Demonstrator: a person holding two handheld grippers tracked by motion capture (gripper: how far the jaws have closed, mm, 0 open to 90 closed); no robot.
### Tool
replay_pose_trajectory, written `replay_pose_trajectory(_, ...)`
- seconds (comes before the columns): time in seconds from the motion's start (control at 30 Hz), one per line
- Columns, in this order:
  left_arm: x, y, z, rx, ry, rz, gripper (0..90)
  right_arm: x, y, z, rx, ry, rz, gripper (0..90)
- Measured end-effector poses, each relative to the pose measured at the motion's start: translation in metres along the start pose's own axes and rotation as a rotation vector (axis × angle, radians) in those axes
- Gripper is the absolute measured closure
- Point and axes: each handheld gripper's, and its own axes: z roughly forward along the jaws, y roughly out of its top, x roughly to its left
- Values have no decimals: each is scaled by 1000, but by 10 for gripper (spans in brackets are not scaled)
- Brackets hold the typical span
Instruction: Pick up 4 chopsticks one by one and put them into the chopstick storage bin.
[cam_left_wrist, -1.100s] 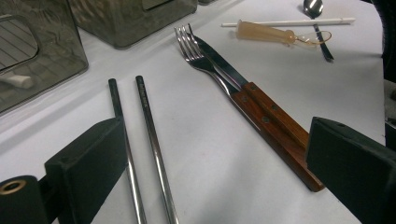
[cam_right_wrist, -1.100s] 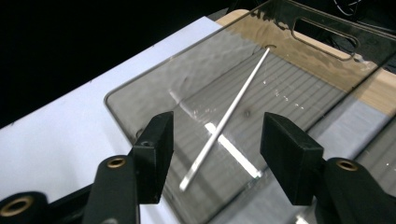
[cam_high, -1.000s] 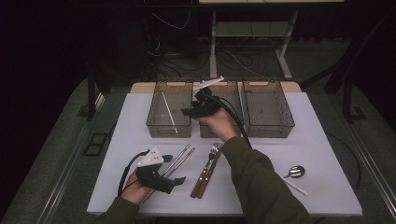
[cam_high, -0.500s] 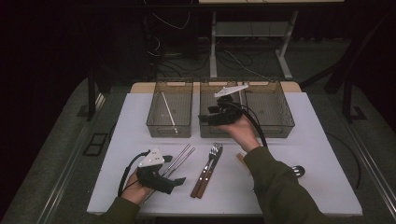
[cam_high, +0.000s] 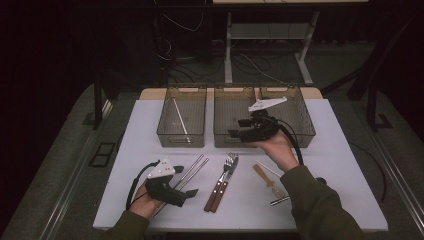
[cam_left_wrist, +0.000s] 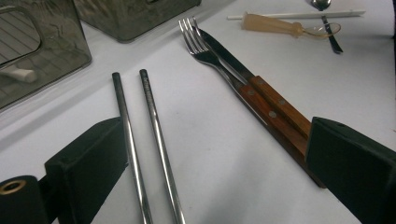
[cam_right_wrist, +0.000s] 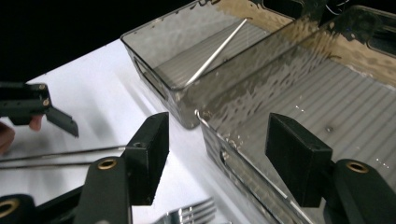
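My left gripper (cam_high: 186, 184) rests on the white table (cam_high: 330, 150) at the front left, open; in the left gripper view (cam_left_wrist: 212, 140) two metal rods (cam_left_wrist: 149, 135) lie between its jaws, close to the left one. A fork and a knife with wooden handles (cam_left_wrist: 261, 100) lie side by side towards the right jaw. My right gripper (cam_high: 239, 127) hovers at the front wall of the middle bin (cam_high: 235, 102). Its jaws (cam_right_wrist: 219, 140) stand open with nothing between them, above that bin's rim (cam_right_wrist: 243, 144).
Three clear bins stand in a row at the back; the left bin (cam_high: 182, 132) holds a thin pale stick (cam_high: 178, 117). An amber plastic spoon (cam_high: 267, 177), a white straw (cam_high: 270, 169) and a metal spoon (cam_high: 282, 200) lie at the front right.
My right gripper has moved to the right, from the gap between the left and middle bins to the middle bin's front right corner. The left gripper has stayed put.
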Motion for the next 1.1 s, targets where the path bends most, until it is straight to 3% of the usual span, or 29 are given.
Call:
replay_pose_trajectory(0.47, 4, 0, 1, 4, 18, 6, 55, -17, -40, -35, 0, 9, 10, 388)
replay_pose_trajectory(0.8, 4, 0, 2, 19, 20, 7, 47, -24, -72, -62, -32, -10, 28, 389)
replay_pose_trajectory(1.1, 3, 0, 0, 12, 30, 1, 18, -28, -97, -81, -10, -33, 21, 388)
